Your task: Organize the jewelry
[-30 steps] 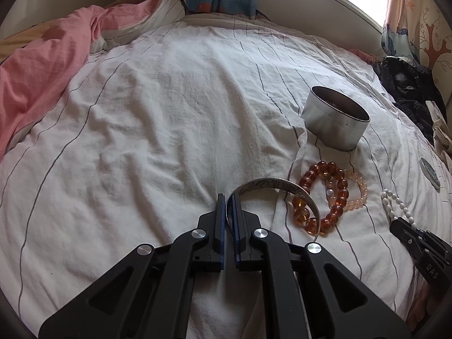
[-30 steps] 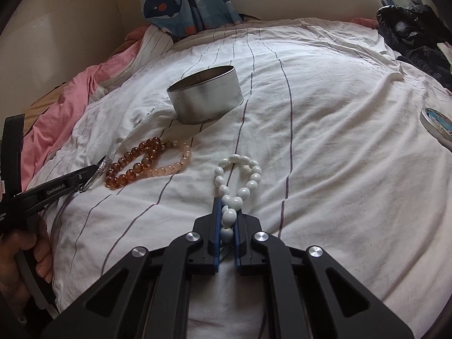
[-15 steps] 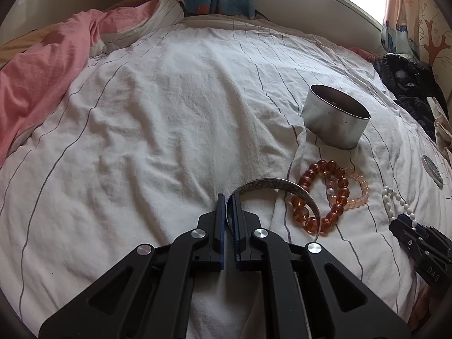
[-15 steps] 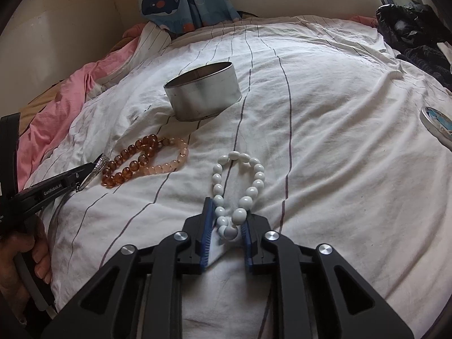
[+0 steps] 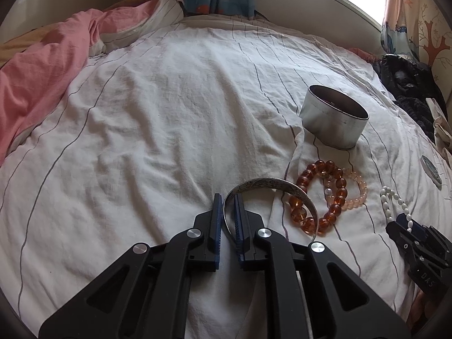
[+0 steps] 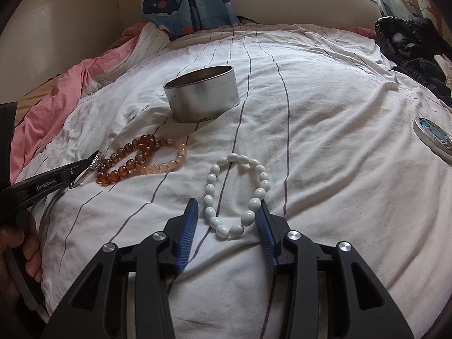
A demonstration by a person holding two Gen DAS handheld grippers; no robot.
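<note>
My left gripper (image 5: 227, 206) has its jaws slightly apart around the rim of a silver bangle (image 5: 271, 186), which rests on the bed sheet; the grip looks loosened. My right gripper (image 6: 227, 212) is open, its jaws on either side of a white bead bracelet (image 6: 237, 195) that lies flat on the sheet. An amber bead bracelet (image 5: 319, 197) and a pale pink bead bracelet (image 5: 358, 189) lie overlapped between the grippers. An open round metal tin (image 6: 202, 96) stands beyond them; it also shows in the left wrist view (image 5: 333, 118).
The bed has a white striped sheet (image 5: 169, 113). A pink blanket (image 5: 36, 79) lies at the left. A round tin lid (image 6: 433, 135) lies at the right. Dark clothes (image 6: 409, 39) are piled at the far right. Whale curtains (image 6: 180, 0) hang behind.
My right gripper has opened and let go of the white bracelet, which now lies spread on the sheet. My left gripper's jaws have parted a little around the bangle.
</note>
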